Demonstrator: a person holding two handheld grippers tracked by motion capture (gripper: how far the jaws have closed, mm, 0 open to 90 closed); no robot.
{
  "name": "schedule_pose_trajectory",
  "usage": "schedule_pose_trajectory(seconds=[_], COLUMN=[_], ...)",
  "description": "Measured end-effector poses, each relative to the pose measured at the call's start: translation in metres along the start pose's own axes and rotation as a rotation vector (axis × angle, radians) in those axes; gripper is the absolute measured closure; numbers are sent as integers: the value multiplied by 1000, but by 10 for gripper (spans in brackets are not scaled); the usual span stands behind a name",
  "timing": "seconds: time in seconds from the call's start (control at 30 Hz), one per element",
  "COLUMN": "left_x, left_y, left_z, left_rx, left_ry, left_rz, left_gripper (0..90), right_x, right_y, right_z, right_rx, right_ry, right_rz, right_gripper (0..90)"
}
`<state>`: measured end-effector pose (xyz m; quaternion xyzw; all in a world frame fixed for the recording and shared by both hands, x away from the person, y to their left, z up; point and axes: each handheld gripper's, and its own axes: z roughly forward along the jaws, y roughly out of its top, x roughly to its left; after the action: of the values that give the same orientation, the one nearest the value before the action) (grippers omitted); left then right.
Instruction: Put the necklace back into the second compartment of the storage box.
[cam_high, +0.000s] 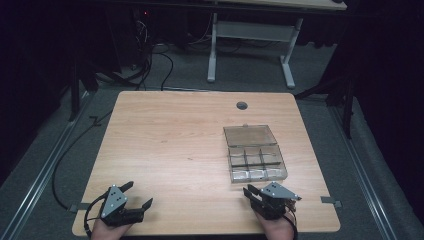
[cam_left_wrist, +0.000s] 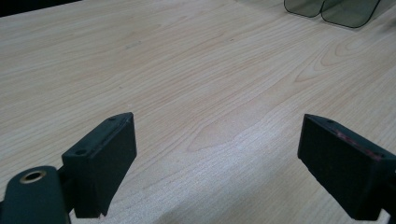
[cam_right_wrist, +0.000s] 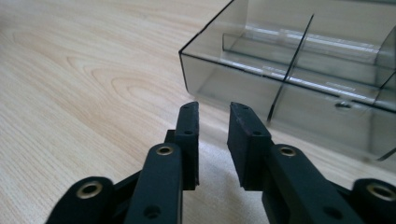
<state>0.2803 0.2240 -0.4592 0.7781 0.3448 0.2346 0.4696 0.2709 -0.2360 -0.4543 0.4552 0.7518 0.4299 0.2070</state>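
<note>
Clear plastic organiser box (cam_high: 255, 159) (lid laid back, compartments showing) sits on the wooden table (cam_high: 165, 140) right of centre. Just before it, the right gripper (cam_high: 253, 195) holds nothing, jaws narrowly parted; the left gripper (cam_high: 138, 195) rests wide open, well apart.

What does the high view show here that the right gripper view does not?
High view alone: the whole wooden table with a round hole near its far edge, the box's lid laid open behind it, the left gripper with jaws wide apart, and the floor with a white desk frame beyond. Right gripper view alone: the dividers of the box seen close. Both: the clear compartment box and the right gripper, jaws slightly apart with nothing between them.
</note>
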Motion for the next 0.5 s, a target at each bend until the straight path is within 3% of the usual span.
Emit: schedule_pose_trajectory(seconds=[0.4,0.5], left_x=[0,0], left_y=[1,0], left_z=[2,1], left_rx=[4,1], left_ry=[-3,-5], left_rz=[1,0], left_gripper=[121,121], right_x=[1,0], right_y=[1,3], right_z=[1,-3], right_rx=[10,7], right_ry=[1,4], right_rz=[-6,-2], right_gripper=[743,793])
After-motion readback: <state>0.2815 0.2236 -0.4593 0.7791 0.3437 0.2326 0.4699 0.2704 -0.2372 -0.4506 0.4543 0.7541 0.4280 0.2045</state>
